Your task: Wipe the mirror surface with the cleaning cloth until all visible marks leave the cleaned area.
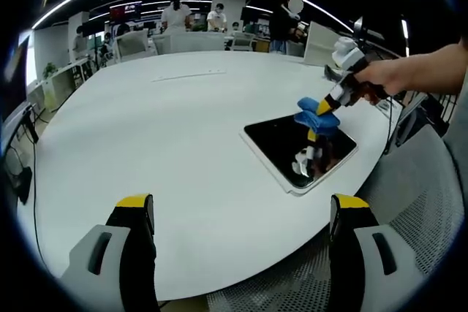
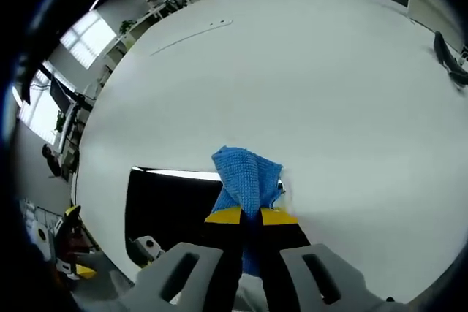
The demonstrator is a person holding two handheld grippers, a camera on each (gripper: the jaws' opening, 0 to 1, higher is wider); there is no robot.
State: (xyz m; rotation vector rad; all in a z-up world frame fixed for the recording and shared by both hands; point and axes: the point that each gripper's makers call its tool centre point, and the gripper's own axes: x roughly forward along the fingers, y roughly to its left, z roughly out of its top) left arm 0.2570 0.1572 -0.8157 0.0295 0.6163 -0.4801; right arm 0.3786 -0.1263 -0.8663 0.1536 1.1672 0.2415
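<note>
Both jaws of the right gripper (image 2: 251, 215) pinch the blue cloth (image 2: 245, 173) over the mirror (image 2: 172, 206); left gripper (image 1: 241, 206) gapes empty.

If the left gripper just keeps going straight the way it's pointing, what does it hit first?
Probably nothing close: the left gripper, open, points over bare white table. The mirror lies off to the right of that line, though depth is unclear.
</note>
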